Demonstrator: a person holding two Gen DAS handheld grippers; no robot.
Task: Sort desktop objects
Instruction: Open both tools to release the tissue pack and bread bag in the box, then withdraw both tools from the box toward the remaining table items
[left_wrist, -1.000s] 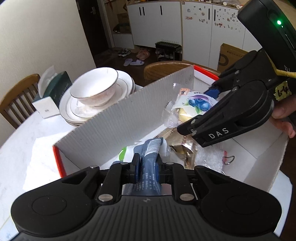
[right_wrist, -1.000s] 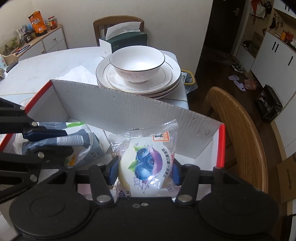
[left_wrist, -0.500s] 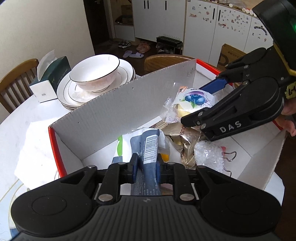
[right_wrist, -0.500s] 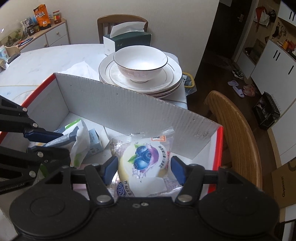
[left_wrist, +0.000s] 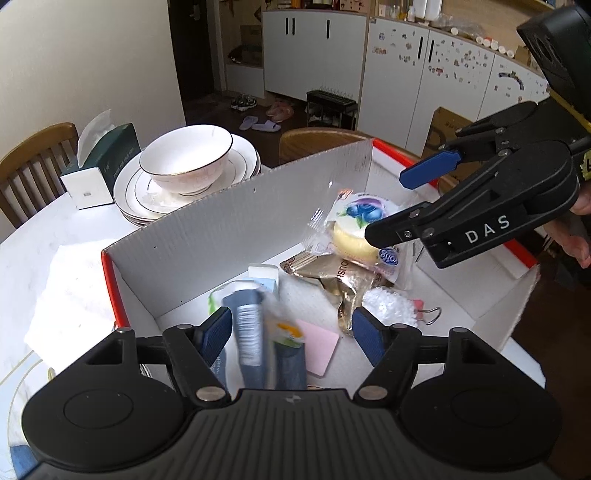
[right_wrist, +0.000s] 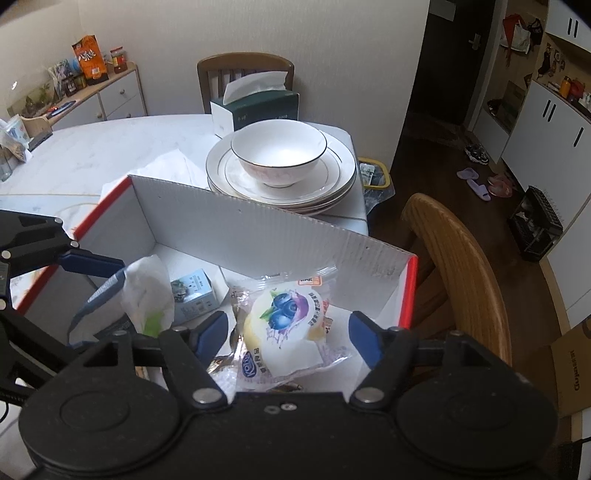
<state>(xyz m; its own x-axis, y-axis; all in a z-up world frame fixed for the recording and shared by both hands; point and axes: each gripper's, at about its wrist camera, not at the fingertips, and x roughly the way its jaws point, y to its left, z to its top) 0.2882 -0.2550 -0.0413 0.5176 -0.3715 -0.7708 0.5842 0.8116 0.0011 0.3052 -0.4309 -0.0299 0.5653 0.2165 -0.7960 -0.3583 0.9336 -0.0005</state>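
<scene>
A white cardboard box (left_wrist: 229, 229) with red outer walls holds the sorted items. My left gripper (left_wrist: 291, 332) hangs over its near left corner, jaws opening. A blue-grey packet (left_wrist: 249, 332) shows blurred between the fingers, and neither pad touches it. A white-and-green wrapper (left_wrist: 284, 328) lies beside it. My right gripper (right_wrist: 287, 330) is over the box's right end, jaws opening. The blueberry cake packet (right_wrist: 284, 314) lies loose below them on other wrappers. Each gripper shows in the other's view: the right gripper (left_wrist: 399, 206) and the left gripper (right_wrist: 66, 295).
Inside the box lie a gold wrapper (left_wrist: 332, 273), a white bubble-wrap wad (left_wrist: 388, 306), a binder clip (left_wrist: 428, 314), a pink note (left_wrist: 319, 343) and a small carton (right_wrist: 194, 295). Behind the box (right_wrist: 258, 236) stand a bowl on stacked plates (right_wrist: 279, 147) and a tissue box (right_wrist: 258, 107). A wooden chair (right_wrist: 454, 258) is right.
My left gripper has opened and let go of the blue-grey packet, which drops into the box. The right gripper has opened wider and lifted off the blueberry packet.
</scene>
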